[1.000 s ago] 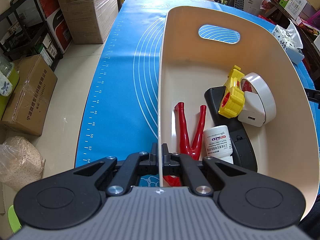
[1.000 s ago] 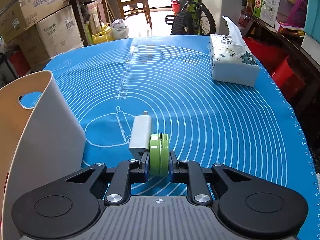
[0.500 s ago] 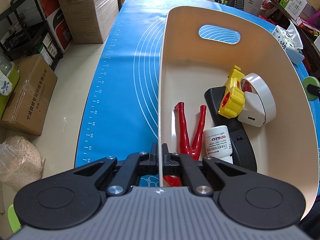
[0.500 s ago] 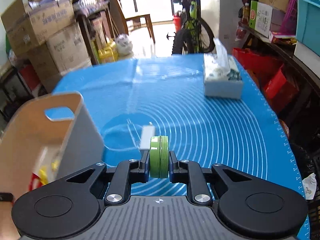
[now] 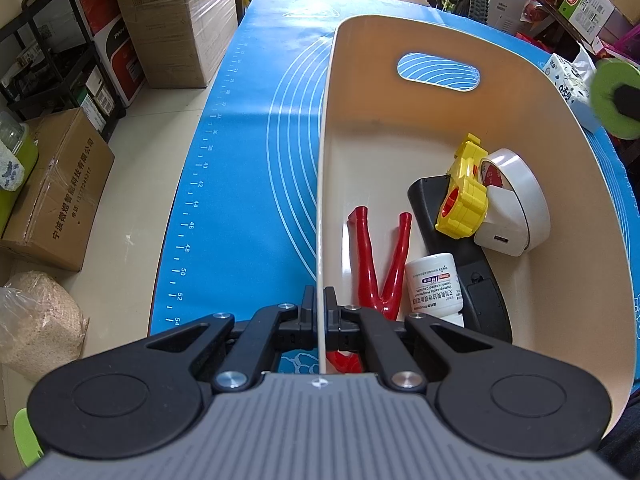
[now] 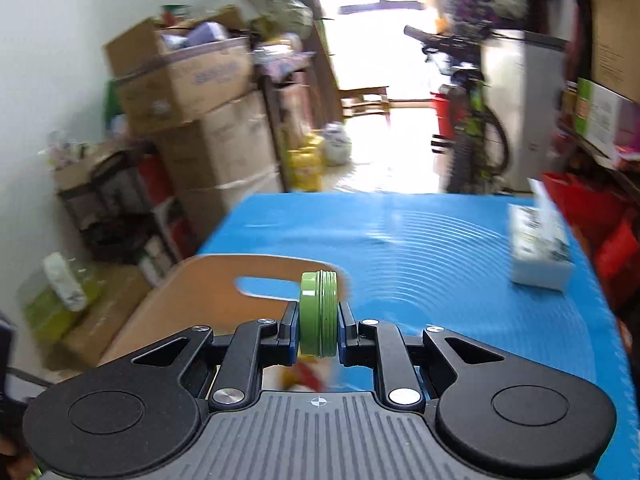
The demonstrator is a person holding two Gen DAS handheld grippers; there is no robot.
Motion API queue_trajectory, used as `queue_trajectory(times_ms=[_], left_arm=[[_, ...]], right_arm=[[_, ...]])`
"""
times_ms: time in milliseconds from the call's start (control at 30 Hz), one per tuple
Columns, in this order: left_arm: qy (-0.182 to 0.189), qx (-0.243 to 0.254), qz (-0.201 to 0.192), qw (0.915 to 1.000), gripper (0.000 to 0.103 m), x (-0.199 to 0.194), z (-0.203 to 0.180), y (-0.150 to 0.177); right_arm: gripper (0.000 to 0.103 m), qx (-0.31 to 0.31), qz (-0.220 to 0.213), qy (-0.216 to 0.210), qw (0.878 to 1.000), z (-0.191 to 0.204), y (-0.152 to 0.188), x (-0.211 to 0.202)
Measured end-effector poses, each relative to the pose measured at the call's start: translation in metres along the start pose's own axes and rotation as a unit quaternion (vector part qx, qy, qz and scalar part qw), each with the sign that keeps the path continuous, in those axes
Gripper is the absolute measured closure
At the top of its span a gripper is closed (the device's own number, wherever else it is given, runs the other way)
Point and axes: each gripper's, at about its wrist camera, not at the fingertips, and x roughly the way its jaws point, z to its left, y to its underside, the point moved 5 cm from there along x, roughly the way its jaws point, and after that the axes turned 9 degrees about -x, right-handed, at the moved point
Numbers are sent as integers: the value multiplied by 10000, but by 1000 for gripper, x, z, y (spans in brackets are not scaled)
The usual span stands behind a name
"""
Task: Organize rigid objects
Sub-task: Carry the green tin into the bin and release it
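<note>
My left gripper (image 5: 320, 304) is shut on the near wall of the cream bin (image 5: 400, 128) on the blue mat. Inside the bin lie red pliers (image 5: 380, 256), a white pill bottle (image 5: 434, 284), a black remote (image 5: 468, 276), a yellow toy part (image 5: 464, 196), a white tape roll (image 5: 520, 188) and a white charger (image 5: 502, 232). My right gripper (image 6: 319, 320) is shut on a green round tin (image 6: 319, 312), held above the bin (image 6: 192, 296). The tin also shows in the left wrist view (image 5: 612, 96) above the bin's right rim.
A tissue box (image 6: 540, 248) stands at the mat's right side, also seen behind the bin (image 5: 568, 76). Cardboard boxes (image 5: 176, 20) and a black rack (image 5: 48, 52) stand on the floor to the left. A bicycle (image 6: 476, 120) stands beyond the table.
My right gripper has lifted the green tin off the mat and carried it left, over the bin. The white charger stayed on the mat. The left gripper has not moved.
</note>
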Motion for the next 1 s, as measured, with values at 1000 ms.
queue_trajectory(times_ms=[1000], left_arm=[[-9, 13, -4, 10000, 100, 0, -1, -1]], right_arm=[[60, -786, 1920, -825, 9748, 84, 60, 71]])
